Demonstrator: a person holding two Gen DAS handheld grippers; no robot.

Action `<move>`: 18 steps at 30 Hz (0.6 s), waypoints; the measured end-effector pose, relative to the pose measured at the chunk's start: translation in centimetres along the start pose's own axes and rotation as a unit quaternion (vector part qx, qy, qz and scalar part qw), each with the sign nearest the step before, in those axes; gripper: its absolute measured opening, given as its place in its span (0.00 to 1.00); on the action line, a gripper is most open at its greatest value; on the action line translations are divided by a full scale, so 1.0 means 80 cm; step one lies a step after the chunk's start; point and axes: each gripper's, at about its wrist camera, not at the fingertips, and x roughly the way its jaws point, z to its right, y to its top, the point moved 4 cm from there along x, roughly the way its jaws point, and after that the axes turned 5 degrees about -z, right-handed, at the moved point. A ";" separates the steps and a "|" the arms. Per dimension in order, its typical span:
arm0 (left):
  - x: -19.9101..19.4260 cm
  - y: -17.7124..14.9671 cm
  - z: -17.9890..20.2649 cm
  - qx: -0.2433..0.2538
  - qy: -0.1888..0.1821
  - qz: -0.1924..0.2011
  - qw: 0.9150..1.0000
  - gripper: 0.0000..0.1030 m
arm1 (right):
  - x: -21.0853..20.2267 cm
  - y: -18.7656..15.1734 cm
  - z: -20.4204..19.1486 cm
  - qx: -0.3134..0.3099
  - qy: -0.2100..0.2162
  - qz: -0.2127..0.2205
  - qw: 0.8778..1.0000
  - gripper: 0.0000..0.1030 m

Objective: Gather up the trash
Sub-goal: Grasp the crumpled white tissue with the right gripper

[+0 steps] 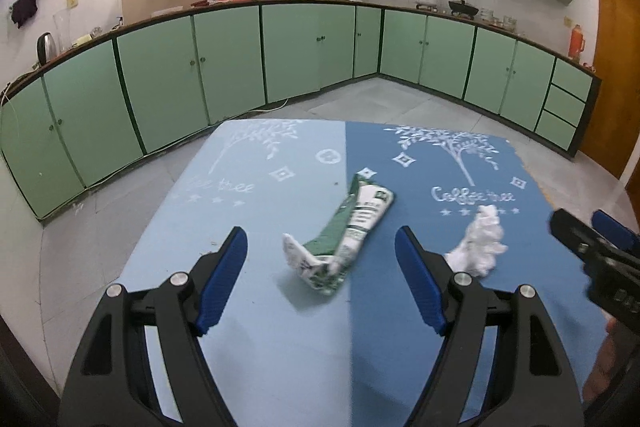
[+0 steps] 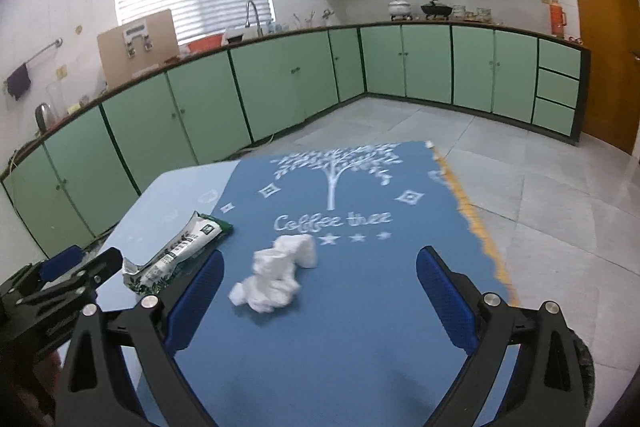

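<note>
Left wrist view: I see my left gripper [image 1: 320, 275] with its jaws spread and nothing between the pads; the crumpled green-and-white wrapper [image 1: 344, 235] lies on the table [image 1: 256, 367] just ahead of them, across the seam between the pale and the dark blue halves of the cloth. The crumpled white tissue [image 1: 480, 247] lies beside it on the dark half, partly hidden behind my right-hand finger [image 1: 420, 283]. The right gripper [image 1: 592, 247] enters at the frame's edge.

Right wrist view: my right gripper [image 2: 320, 299] is spread wide and empty, the tissue [image 2: 276, 275] between and ahead of its fingers. Only here do I see the cloth's frayed yellow edge [image 2: 476, 227]; the wrapper [image 2: 176, 251] is partly hidden.
</note>
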 end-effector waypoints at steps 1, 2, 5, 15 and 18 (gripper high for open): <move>0.003 -0.001 -0.003 0.000 -0.001 -0.001 1.000 0.72 | 0.008 0.000 -0.004 -0.001 -0.001 -0.004 1.000 0.92; 0.008 -0.001 -0.007 -0.001 -0.003 -0.004 1.000 0.72 | 0.018 0.000 -0.010 -0.002 -0.005 -0.009 1.000 0.91; 0.018 0.001 -0.013 -0.001 -0.006 -0.008 1.000 0.72 | 0.046 -0.003 -0.020 -0.003 -0.016 -0.027 0.999 0.91; 0.048 0.005 -0.024 0.002 -0.019 -0.022 1.000 0.76 | 0.102 -0.011 -0.025 0.001 -0.042 -0.092 0.995 0.66; 0.056 0.007 -0.019 0.007 -0.030 -0.029 0.999 0.79 | 0.112 -0.014 -0.023 0.005 -0.036 -0.111 0.993 0.37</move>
